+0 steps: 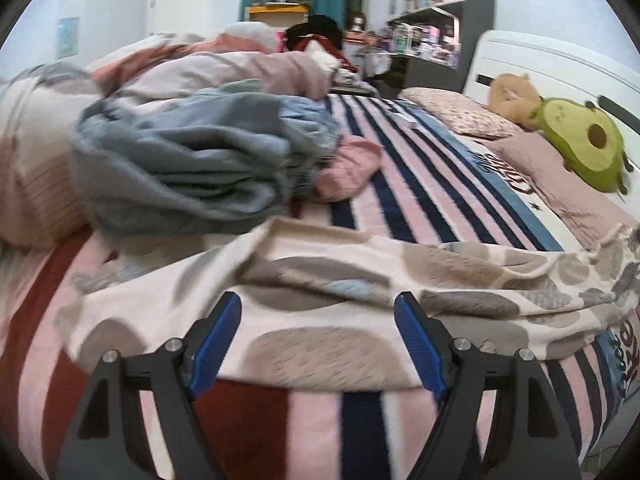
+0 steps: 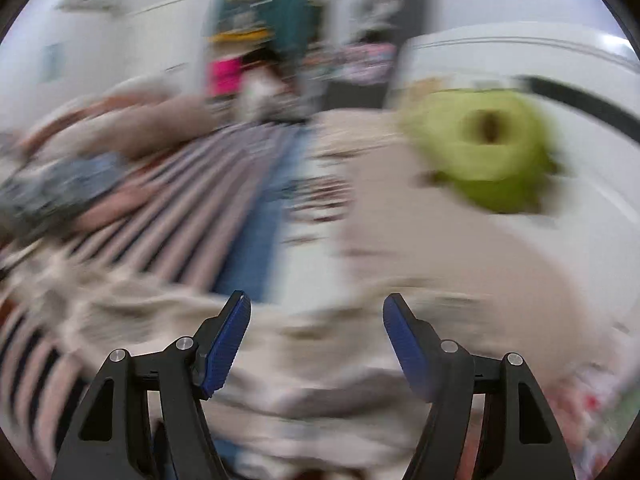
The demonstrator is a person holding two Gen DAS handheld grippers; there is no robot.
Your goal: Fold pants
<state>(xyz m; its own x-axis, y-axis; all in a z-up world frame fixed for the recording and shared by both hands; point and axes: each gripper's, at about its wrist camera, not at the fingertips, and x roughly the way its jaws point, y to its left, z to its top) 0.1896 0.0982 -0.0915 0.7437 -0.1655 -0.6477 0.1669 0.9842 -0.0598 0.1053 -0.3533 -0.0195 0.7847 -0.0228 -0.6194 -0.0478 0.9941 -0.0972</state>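
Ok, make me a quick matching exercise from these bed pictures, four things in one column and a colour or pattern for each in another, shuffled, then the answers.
Things:
1. pants
2. avocado plush
3. crumpled garment pile
4. bed cover

Colour or pattern:
A. green
B. pink with navy stripes
C. cream with grey-brown blotches
D. grey-blue

Pairs: 1-C, 2-A, 3-D, 4-B

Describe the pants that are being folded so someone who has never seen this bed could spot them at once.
Start at the bed with the pink, white and navy striped blanket. On its near edge, right in front of the left gripper, lie the pants, spread flat. They are cream with big grey and beige blotches, unlike the plain grey-blue clothes heap and the small pink garment further back.
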